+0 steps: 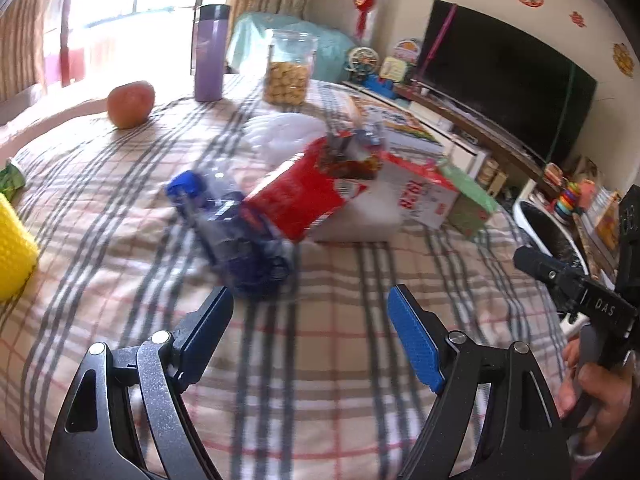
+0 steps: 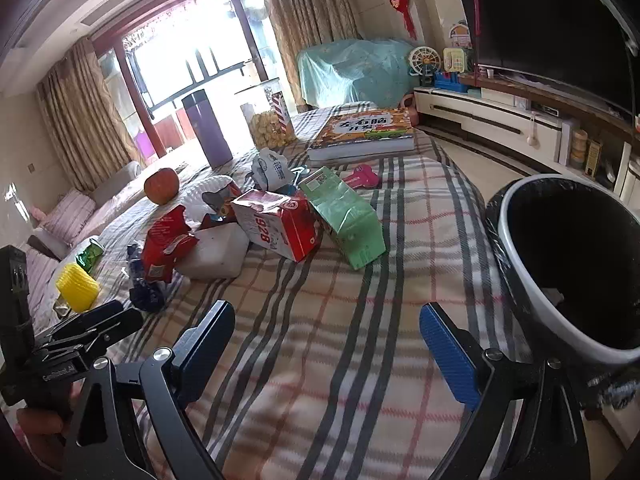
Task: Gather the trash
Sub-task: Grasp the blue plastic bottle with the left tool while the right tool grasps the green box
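A crushed blue plastic bottle [image 1: 228, 224] lies on the plaid tablecloth [image 1: 320, 340] just ahead of my open, empty left gripper [image 1: 310, 312]. It also shows in the right wrist view [image 2: 142, 276]. A red snack bag [image 1: 296, 196] [image 2: 166, 244], a white foam block [image 2: 216, 252], a red-and-white carton [image 2: 280, 224] and a green carton [image 2: 346, 220] lie in a pile behind it. My right gripper [image 2: 326, 326] is open and empty above the cloth. A white bin with a black liner [image 2: 568, 264] stands at the table's right edge.
An apple [image 1: 131, 104], a purple flask [image 1: 210, 52], a biscuit jar [image 1: 290, 68], a book [image 2: 364, 132], yellow cups [image 2: 78, 286] and a green wrapper [image 2: 90, 254] also sit on the table. A TV [image 1: 504, 76] and its stand are at right.
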